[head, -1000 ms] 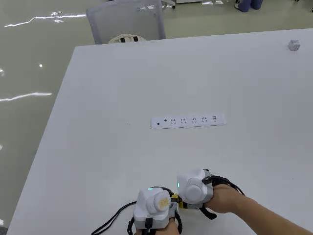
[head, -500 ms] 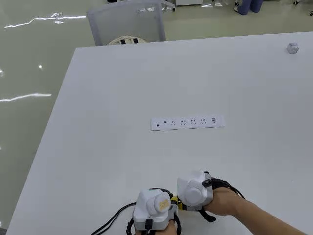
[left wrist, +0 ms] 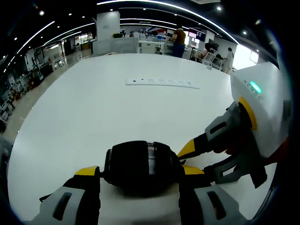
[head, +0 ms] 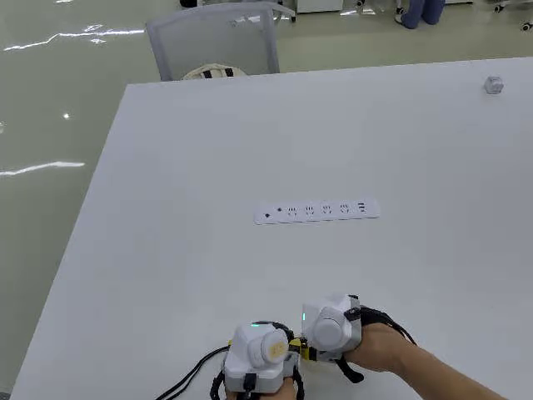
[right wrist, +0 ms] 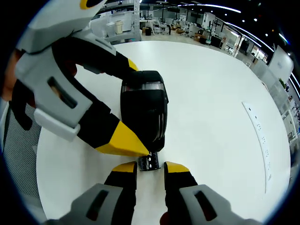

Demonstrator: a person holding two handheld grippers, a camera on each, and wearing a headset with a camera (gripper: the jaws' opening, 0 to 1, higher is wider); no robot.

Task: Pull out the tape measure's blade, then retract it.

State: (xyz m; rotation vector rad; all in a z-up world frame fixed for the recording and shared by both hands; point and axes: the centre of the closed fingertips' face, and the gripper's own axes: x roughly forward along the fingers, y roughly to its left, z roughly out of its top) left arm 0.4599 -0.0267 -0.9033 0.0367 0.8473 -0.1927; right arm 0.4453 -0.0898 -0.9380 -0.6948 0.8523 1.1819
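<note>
The left tongs [left wrist: 139,174] are clamping the black tape measure [left wrist: 140,159] across its body, one yellow-tipped jaw on each side, and the case is resting low on the white surface [head: 250,150] at its near edge. In the right gripper view the case is standing on its narrow side with its mouth pointing toward the camera. The short metal end hook [right wrist: 149,162] of the blade is sticking out just in front of the case. The right tongs [right wrist: 149,168] are closing in from the right. Their two yellow tips are sitting on either side of that hook and appear to be pinching it, though the contact is too small to be sure. Only the hook is showing outside the case.

In the head view both grippers are crowding together at the near edge, touching or nearly so, with a hand [head: 376,346] gripping the right one and black cords trailing off the left one. A white power strip [head: 316,210] is lying flat mid-surface, well apart from the grippers. A small pale object [head: 493,84] is sitting at the far right corner. A grey mesh chair [head: 215,37] is standing beyond the far edge.
</note>
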